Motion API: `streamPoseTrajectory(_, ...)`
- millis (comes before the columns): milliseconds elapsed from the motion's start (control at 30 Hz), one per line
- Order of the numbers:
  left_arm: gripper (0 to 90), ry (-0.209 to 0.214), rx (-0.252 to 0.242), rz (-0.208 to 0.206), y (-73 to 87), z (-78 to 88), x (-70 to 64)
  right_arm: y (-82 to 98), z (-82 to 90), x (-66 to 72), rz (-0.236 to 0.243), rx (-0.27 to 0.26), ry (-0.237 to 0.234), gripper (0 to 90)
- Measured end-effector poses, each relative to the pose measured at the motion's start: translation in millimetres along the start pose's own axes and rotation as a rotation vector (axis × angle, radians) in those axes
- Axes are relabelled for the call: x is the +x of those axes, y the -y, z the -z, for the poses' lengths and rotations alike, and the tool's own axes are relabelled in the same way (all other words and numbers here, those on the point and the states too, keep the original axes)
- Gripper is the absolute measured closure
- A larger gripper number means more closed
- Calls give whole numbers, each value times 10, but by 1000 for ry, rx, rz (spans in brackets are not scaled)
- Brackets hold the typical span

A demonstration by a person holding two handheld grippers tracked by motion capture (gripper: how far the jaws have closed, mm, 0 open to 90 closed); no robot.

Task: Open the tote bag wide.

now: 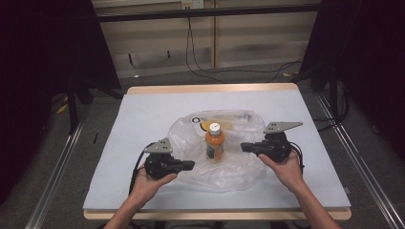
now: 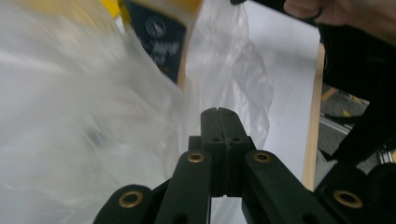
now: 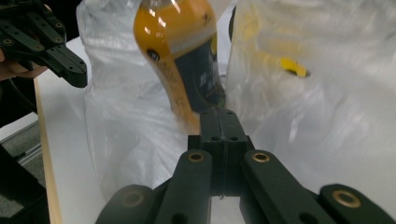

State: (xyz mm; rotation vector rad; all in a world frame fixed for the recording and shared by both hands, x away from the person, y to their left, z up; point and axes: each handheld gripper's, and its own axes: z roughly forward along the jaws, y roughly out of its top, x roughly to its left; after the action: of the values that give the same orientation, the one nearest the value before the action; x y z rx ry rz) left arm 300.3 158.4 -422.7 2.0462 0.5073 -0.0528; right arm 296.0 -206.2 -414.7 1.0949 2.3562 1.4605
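Forearms and hands enter at the near edge of the high view, each hand gripping one tool. Left tool (image 1: 190, 165): held by the left hand (image 1: 145, 183) over the near-left part of the worktop (image 1: 143, 109), jaws pointing right toward the bag; its own view (image 2: 222, 122) shows both black jaws pressed together, tips at the crumpled edge of the plastic; whether any film is pinched between them cannot be told. Right tool (image 1: 243, 147): held by the right hand (image 1: 286, 167), jaws pointing left toward the bottle; its own view (image 3: 222, 122) likewise shows the jaws drawn fully together, tips just before the bottle's lower end, contact not certain. Grey three-cornered plate on top of each tool, black cable trailing from each. Clear plastic bag (image 1: 229, 167): crumpled, spread flat over the middle of the worktop, between and partly beneath the two tools. Bottle (image 1: 215, 142): orange liquid, white cap, dark label, standing upright on the bag near the worktop's centre, between the two tools and nearer the right one; appears tilted in the right gripper view (image 3: 180, 51). Worktop surface pale grey-blue, with a wooden border. Yellow print on the bag behind the bottle, blurred. Dark cables (image 1: 224, 71) lie on the floor beyond the far edge.
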Motion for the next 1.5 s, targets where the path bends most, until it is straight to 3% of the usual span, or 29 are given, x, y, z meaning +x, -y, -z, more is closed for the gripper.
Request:
streamPoseTrajectory(300,900,-47,-131,10,-313,159,160,-247,-104,-78,4,-31,14,900)
streamPoseTrajectory(500,900,-113,-171,22,-517,156,456,-386,-95,-231,-12,-51,49,900)
streamPoseTrajectory(667,900,-182,-100,101,-430,-95,833,-290,-302,-498,-67,-19,66,900)
streamPoseTrajectory(700,900,-187,-81,117,-392,-149,889,-290,-302,-498,-67,-19,66,900)
streamPoseTrajectory(800,900,-208,-7,134,-293,-304,999,-142,-483,-627,-98,27,78,900)
streamPoseTrajectory(867,900,-208,23,143,-241,-396,1068,-115,-512,-669,-107,36,86,900)
streamPoseTrajectory(933,900,-212,50,161,-190,-502,1130,-11,-587,-832,-145,63,112,900)
streamPoseTrajectory(1100,900,-207,72,188,-120,-588,1195,138,-636,-978,-174,90,132,900)
streamPoseTrajectory(1167,900,-225,84,199,-68,-602,1230,168,-639,-1006,-181,95,136,900)
streamPoseTrajectory(1300,900,-224,72,265,92,-542,1331,279,-620,-1077,-212,111,163,900)
streamPoseTrajectory(1367,900,-217,52,283,160,-498,1369,302,-595,-1092,-238,97,152,900)
streamPoseTrajectory(1500,900,-244,50,286,189,-429,1387,294,-552,-1115,-222,111,190,900)
